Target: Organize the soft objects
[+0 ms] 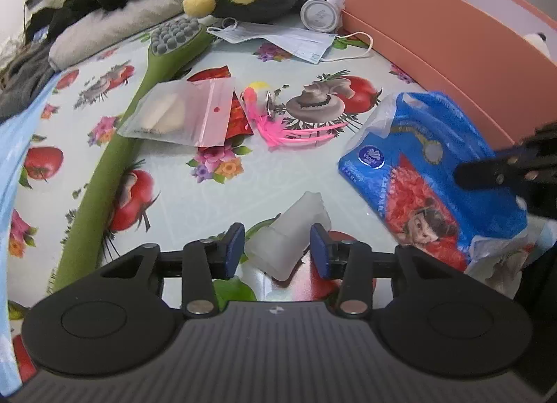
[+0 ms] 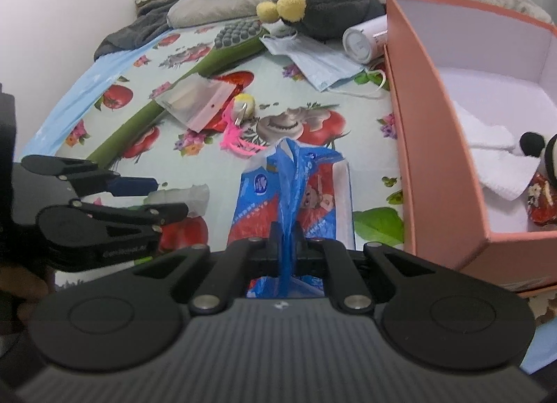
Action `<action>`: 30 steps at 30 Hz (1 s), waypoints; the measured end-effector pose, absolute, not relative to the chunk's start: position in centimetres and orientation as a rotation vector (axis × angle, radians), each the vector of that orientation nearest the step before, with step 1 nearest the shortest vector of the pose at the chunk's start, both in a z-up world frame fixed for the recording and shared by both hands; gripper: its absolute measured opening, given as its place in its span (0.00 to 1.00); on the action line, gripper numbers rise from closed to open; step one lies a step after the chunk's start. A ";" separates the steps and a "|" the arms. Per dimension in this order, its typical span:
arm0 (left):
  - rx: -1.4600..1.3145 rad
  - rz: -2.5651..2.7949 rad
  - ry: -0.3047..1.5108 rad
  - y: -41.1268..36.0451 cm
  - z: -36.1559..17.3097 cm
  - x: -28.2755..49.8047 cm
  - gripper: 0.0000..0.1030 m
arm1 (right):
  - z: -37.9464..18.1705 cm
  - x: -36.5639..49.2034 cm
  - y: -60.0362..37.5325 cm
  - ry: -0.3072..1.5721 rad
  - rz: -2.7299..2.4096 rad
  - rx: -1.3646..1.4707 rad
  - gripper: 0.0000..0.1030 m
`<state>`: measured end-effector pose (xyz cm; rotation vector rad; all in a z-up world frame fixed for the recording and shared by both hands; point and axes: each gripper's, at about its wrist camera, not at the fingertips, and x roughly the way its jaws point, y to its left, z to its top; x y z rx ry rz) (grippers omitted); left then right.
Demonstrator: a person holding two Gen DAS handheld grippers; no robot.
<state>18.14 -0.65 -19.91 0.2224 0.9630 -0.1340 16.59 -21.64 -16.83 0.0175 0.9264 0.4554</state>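
2 things are in hand at once. The right gripper has its jaws pressed together on a fold of the blue plastic tissue pack with the red printed picture, which lies on the fruit-and-flower patterned tablecloth just beside the salmon-pink cardboard box. The left gripper stands half spread around a small translucent white squashy block; its blue pads flank the block, and I cannot tell whether they touch it yet.

The step looks like picking up soft items for the box, where a folded white towel and a small panda plush toy already lie. Next, I judge, the pack needs lifting clear of the box's near wall and carrying over it, since that wall stands tall right beside the pack.

Room is open ahead of the left gripper. Further off lie a long green massage bat with grey knobs, a clear zip bag and a pink stringy toy.
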 end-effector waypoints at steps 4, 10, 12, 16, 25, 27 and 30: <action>0.176 -0.123 0.966 -0.1 -19.9 18.3 0.32 | -17.7 16.9 -21.3 0.958 0.477 0.022 0.09; 0.043 -0.068 0.967 1.2 -19.2 18.2 0.25 | -18.5 17.3 -21.0 0.980 0.469 0.022 0.09; 0.017 -0.048 0.961 1.4 -19.1 17.9 0.24 | -18.3 17.2 -20.9 0.973 0.466 0.006 0.07; -0.051 -0.022 0.946 1.8 -18.5 17.1 0.23 | -17.1 16.7 -20.5 0.937 0.462 -0.026 0.05; -0.159 -0.013 0.873 2.3 -15.6 15.3 0.23 | -13.5 15.4 -20.6 0.842 0.429 -0.037 0.05; -0.169 -0.009 0.854 2.3 -14.8 14.9 0.23 | -12.7 15.1 -20.7 0.823 0.424 -0.036 0.05; -0.191 -0.007 0.831 2.5 -13.5 14.2 0.23 | -11.3 14.4 -20.8 0.792 0.419 -0.034 0.05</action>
